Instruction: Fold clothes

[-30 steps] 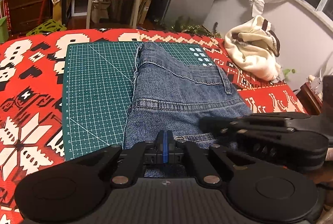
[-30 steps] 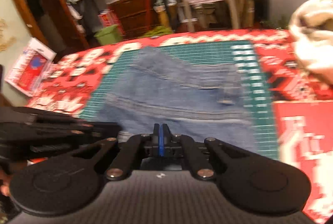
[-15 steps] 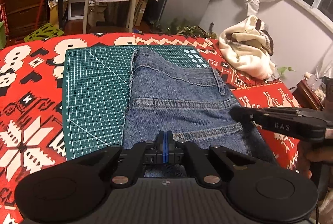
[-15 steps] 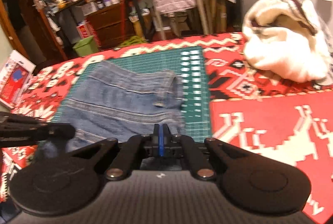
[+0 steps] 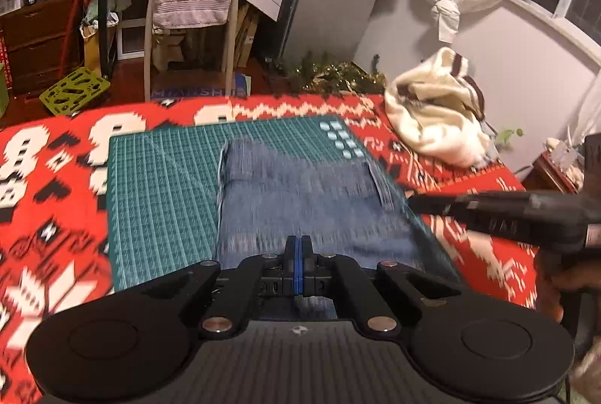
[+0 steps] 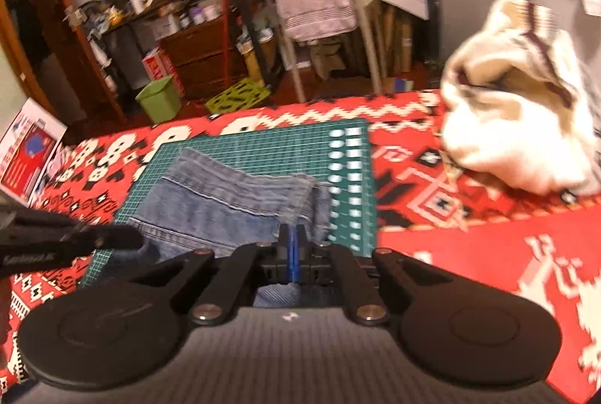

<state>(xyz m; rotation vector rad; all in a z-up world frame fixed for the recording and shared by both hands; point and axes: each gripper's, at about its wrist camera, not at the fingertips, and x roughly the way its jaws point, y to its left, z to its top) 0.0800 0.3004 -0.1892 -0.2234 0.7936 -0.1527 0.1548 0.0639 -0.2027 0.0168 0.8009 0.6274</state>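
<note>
The folded blue denim jeans (image 6: 233, 205) lie on the green gridded cutting mat (image 6: 263, 148), which sits on the red patterned cloth (image 6: 469, 254). The left gripper (image 5: 298, 250) and right gripper (image 6: 289, 242) both have their fingers pressed together; denim shows just beneath each, but whether either pinches it I cannot tell. Denim is likely heavy and fairly stiff, so thick seams or the waistband should give the surest hold

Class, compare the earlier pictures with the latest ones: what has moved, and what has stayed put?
The right gripper has swung out to the right, away from the left gripper. Both stay shut. The folded jeans still lie on the green mat, and the cream sweater is unmoved.
</note>
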